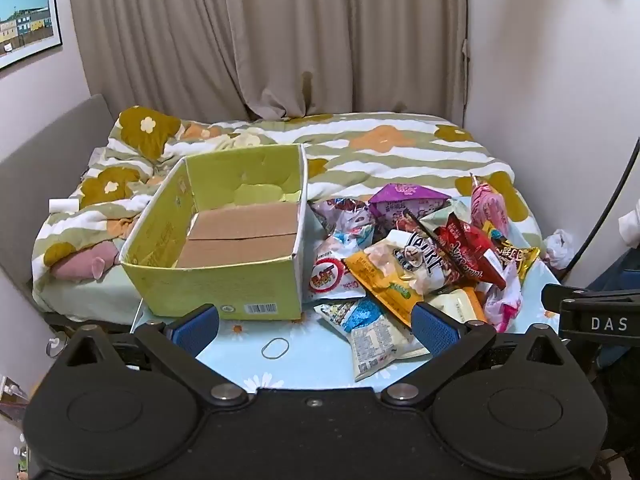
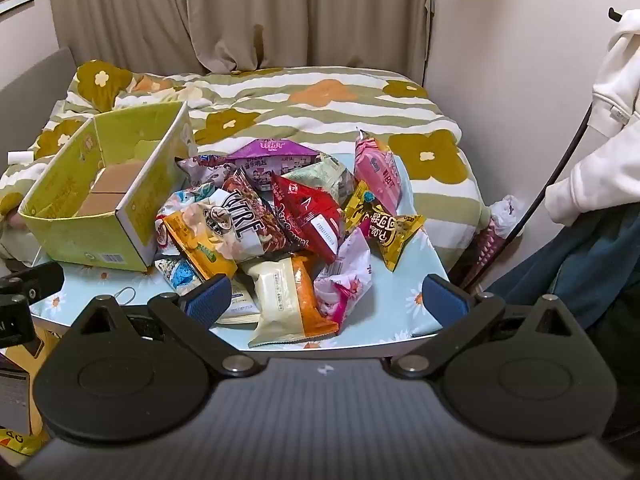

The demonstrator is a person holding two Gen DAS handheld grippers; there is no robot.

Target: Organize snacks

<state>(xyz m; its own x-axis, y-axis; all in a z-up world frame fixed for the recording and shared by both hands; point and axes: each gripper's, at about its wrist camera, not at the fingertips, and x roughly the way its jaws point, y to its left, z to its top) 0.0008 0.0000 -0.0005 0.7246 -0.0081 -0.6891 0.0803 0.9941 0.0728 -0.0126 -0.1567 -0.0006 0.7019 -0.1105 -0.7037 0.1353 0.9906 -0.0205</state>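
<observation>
Nothing is packed yet: the yellow-green cardboard box (image 1: 224,240) stands empty on the left of the worktop (image 1: 304,356), and the heap of snack packets (image 2: 280,224) lies just to its right, some packets touching its wall. Both the left gripper (image 1: 316,326) and the right gripper (image 2: 326,298) hover above the near edge with fingers released and spread wide, holding nothing. A good start, I judge, is to take a loose packet off the near side of the heap, such as the white-and-orange packet (image 2: 288,300), pinching a flat sealed edge rather than the puffed middle. That packet lies between the right fingers but farther and lower, untouched.
</observation>
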